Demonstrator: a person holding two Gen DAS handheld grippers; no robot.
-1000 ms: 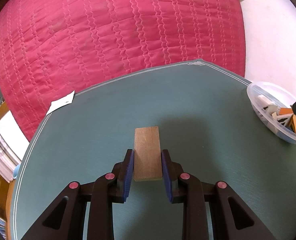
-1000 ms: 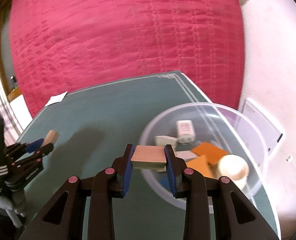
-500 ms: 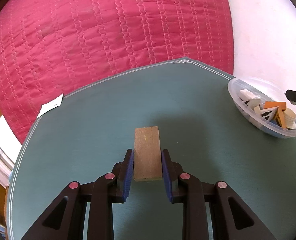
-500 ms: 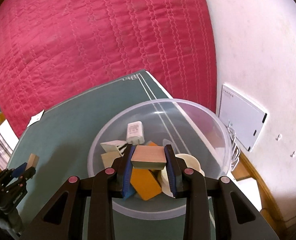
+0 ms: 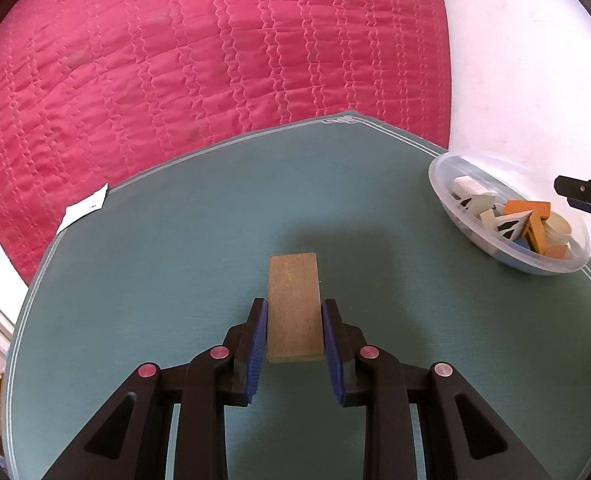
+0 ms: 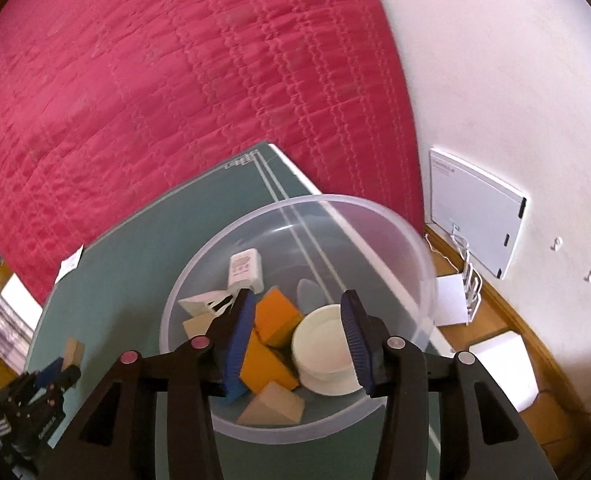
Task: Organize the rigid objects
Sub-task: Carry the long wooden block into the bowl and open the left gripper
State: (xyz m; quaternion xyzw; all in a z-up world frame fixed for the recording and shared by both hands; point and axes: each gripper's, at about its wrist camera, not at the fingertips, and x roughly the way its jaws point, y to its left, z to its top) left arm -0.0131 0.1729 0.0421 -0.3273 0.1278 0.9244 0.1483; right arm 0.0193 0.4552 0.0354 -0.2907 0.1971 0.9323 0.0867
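Block released into the clear bowl [image 6: 411, 236]

Over the bowl, the right gripper [image 6: 297, 340] has just been spread and is seen empty, its tan block [image 6: 273, 404] now lying among the pieces inside; left of the bowl, a wooden block [image 5: 293, 306] is pinched by the left gripper [image 5: 294, 338], to be binned next.

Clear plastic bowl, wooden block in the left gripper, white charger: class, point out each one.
Clear plastic bowl [image 6: 375, 216], right wrist view, far rim.
Wooden block [image 5: 293, 304], left wrist view, middle of its top face.
White charger [image 6: 246, 270], right wrist view, its labelled face.
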